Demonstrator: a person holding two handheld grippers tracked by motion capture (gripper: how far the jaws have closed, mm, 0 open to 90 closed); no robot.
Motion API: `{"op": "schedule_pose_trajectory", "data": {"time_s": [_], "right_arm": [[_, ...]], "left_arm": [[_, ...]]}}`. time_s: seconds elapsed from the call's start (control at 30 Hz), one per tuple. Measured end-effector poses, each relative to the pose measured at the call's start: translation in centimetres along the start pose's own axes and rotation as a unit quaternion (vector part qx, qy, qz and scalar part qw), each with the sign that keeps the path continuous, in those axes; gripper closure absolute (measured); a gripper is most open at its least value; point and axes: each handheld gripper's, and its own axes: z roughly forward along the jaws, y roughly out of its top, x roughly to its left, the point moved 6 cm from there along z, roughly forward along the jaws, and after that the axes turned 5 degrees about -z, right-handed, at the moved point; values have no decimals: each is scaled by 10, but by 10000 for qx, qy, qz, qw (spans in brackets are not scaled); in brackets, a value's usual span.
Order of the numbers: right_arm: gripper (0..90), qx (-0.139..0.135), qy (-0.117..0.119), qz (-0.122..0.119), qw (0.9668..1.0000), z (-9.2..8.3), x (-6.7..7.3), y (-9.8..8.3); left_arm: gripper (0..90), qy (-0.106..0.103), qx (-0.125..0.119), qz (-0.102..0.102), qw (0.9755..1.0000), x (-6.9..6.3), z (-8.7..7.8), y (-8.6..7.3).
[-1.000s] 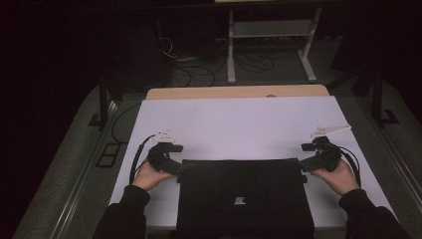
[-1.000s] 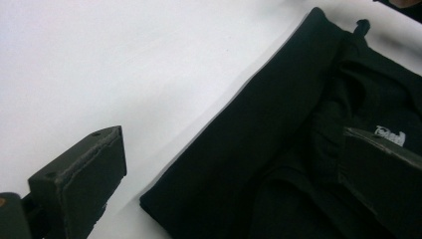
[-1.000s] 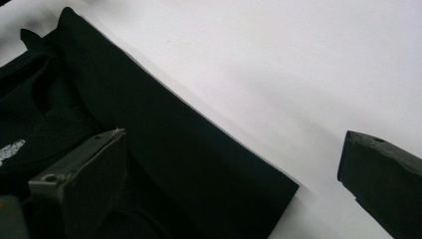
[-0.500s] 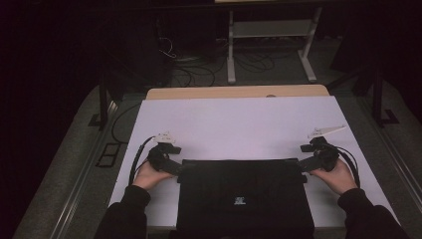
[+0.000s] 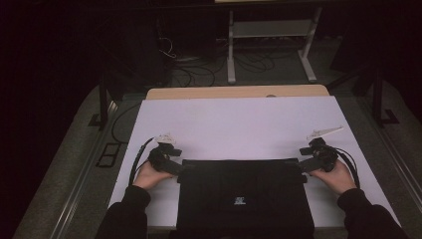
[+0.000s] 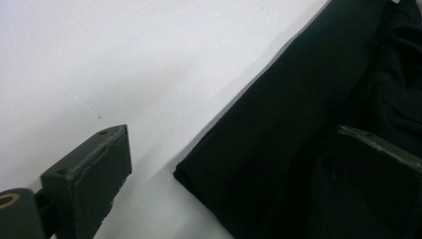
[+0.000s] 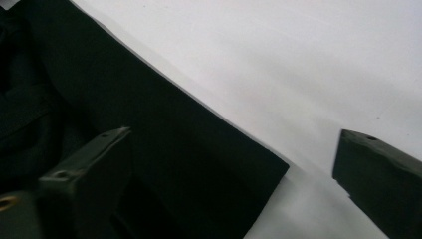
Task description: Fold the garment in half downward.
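While a folded black garment (image 5: pixel 244 199) lies at the 6 o'clock edge of the white bench (image 5: pixel 239 124), the left gripper (image 5: pixel 175 169) meets its 9 o'clock corner and the right gripper (image 5: pixel 304 168) its 3 o'clock corner. Both sets of jaws stand apart (the right's have just been closing slightly), each straddling a corner of the cloth without pressing it.

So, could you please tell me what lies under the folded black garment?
The folded black garment lies on the white table surface, which shows around it. Anything beneath the cloth is hidden.
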Motion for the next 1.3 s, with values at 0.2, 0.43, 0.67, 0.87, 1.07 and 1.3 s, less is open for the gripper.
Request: {"op": "schedule_pose_trajectory", "data": {"time_s": [0.2, 0.43, 0.67, 0.87, 1.07, 1.3], "right_arm": [[183, -10, -15, 48, 10000, 2, -6, -1], [355, 16, 0, 69, 10000, 3, -11, -2], [492, 108, 98, 70, 9999, 4, -11, -4], [644, 223, 79, 59, 9997, 5, -12, -6], [792, 246, 97, 136, 9996, 5, -13, -7], [853, 252, 129, 192, 9994, 4, -12, -7]], "left_arm": [[115, 26, 69, -53, 10000, 8, 3, -3], [193, -6, -69, -179, 9998, 15, 0, -2], [333, -184, -66, -236, 9995, 18, -3, -4], [495, -198, -72, -103, 9997, 17, 0, -4], [629, -280, 14, 107, 9995, 12, 4, -4], [848, -129, 300, 347, 9989, 8, 4, -4]]}}
